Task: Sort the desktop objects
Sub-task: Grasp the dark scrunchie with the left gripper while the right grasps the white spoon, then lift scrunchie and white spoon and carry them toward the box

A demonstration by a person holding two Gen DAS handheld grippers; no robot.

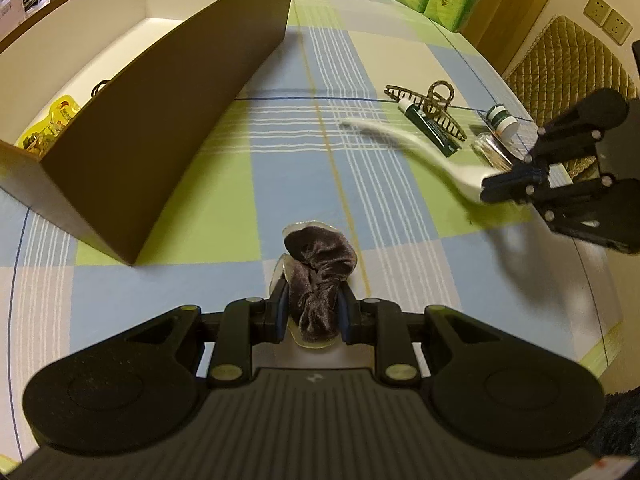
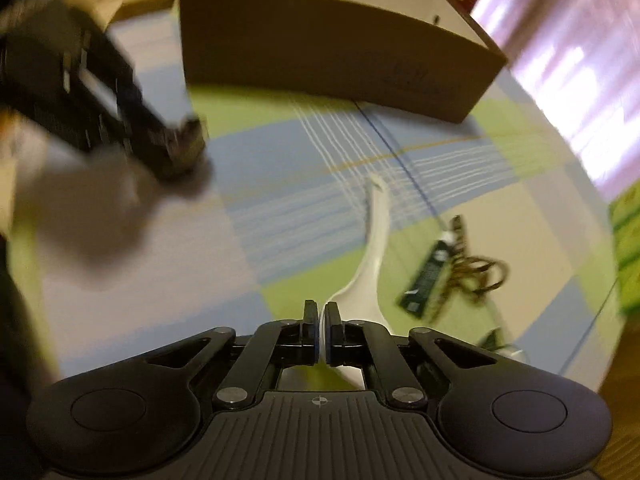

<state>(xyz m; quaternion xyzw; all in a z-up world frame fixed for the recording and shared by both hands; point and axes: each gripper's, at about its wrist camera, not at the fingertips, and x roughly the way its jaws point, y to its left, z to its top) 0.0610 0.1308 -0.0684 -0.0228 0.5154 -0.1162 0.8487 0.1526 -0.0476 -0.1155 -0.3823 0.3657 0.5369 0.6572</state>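
brown velvet scrunchie (image 1: 318,280) sits pinched between the fingers of the left tool (image 1: 313,312), held just above the checked cloth of the surface (image 1: 224,184), with the open cardboard box (image 1: 168,92) ahead and to the left. inside the box a yellow packet (image 1: 48,128) lies at the near end; its printing is too small to read. the right tool (image 2: 322,330) is pressed together on the bowl end of a white spoon (image 2: 374,248), whose handle points away from it over the surface. toward the far right edge lie a dark green tube (image 1: 430,126) with pale lettering that cannot be made out, a brown claw clip (image 1: 434,106) touching it, and a small white-capped bottle (image 1: 502,120) beside a clear jar (image 1: 490,150).
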